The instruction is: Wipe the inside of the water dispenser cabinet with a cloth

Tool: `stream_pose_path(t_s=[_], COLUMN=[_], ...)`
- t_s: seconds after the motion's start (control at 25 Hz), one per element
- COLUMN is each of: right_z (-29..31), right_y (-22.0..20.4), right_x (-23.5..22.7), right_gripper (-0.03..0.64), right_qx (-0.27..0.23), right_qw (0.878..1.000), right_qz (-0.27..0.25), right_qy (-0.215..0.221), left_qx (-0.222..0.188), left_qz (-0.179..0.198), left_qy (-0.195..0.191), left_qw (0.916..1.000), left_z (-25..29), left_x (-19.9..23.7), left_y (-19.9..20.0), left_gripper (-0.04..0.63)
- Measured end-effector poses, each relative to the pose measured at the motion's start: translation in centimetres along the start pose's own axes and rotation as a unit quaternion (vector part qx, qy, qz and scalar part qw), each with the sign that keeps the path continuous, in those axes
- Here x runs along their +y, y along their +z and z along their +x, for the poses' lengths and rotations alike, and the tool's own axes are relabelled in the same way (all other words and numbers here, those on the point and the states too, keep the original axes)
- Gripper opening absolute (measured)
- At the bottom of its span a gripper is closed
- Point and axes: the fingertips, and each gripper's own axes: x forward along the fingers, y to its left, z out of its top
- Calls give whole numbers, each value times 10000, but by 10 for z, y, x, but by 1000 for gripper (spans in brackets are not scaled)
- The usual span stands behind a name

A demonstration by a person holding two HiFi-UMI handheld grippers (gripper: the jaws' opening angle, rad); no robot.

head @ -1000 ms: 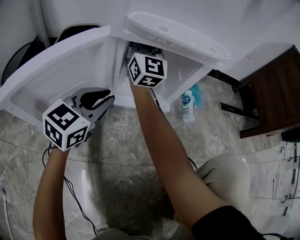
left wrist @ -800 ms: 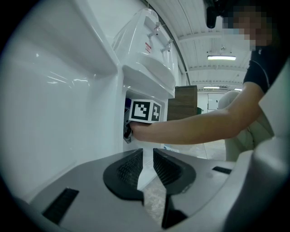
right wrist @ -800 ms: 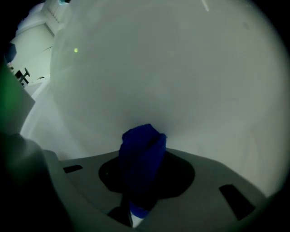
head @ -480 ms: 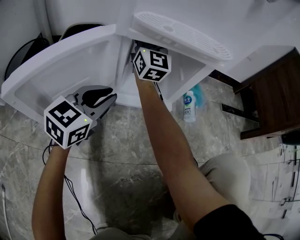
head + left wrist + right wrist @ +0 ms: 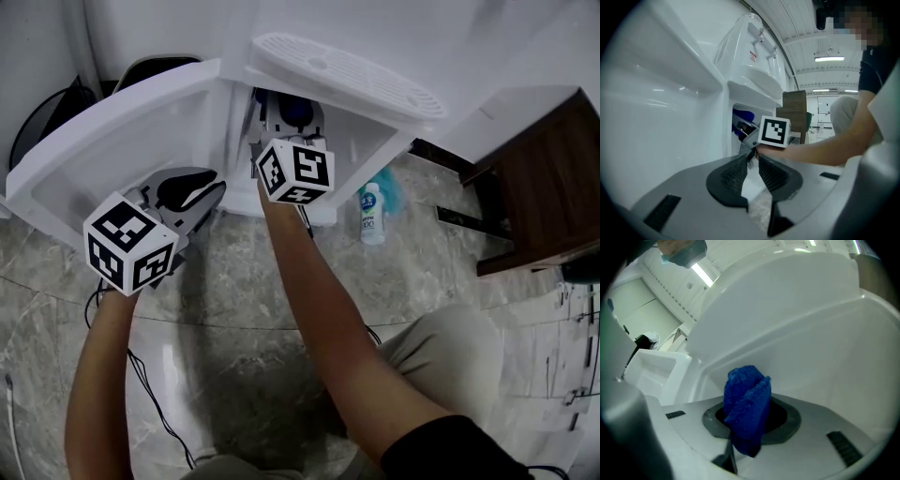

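Quick notes from mid-wipe. My right gripper (image 5: 749, 420) is closed down on the blue cloth (image 5: 745, 394). The jaws are only as far apart as the wad is thick, and it's up inside the water dispenser cabinet (image 5: 375, 150) with white plastic wall all around it. From the head view you can just spot a bit of blue in the opening past the marker cube.

Handling-wise, I'd call the cloth soft, light and floppy. It looks like knobbly microfibre, so it should squash flat against the wall and grip the plastic instead of skating over it. It won't push back on its own, so all the pressure has to come from the jaws behind it. I'm pinching it around the middle of the fold, which seems like the right spot. Grab it too near an end and I reckon it'd just flop over or get dragged out.

It's bunched into a folded lump, longer than it is wide. The long axis runs the same way the jaws point. The fat end sticks out forward and up toward the cabinet wall, and a short tail hangs back below the pads. I can't tell if the tip is actually touching the wall.

My left gripper (image 5: 752, 164) is just hanging out beside the open door (image 5: 112, 141). Its jaws are barely ajar, with nothing between them.
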Motion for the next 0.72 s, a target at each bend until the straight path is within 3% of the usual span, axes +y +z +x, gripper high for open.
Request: stream_pose_path(t_s=[0.24, 0.36, 0.44, 0.72], right_z=[-54, -75, -87, -118], right_y=[15, 39, 55, 82], right_x=[-17, -7, 0, -1], right_gripper=[86, 86, 86, 86], right_qx=[-22, -109, -80, 430], right_qw=[9987, 9974, 9967, 9901], right_qz=[452, 694, 682, 802], right_qy=[-249, 166, 442, 1068], left_qx=[-450, -545, -640, -826], left_qz=[-121, 89, 208, 907], left_qy=[53, 87, -43, -164], left_qw=[9989, 9984, 9977, 9923], left_z=[8, 23, 39, 84], left_x=[3, 1, -7, -45], left_y=[23, 31, 40, 72], left_gripper=[81, 112, 245, 256])
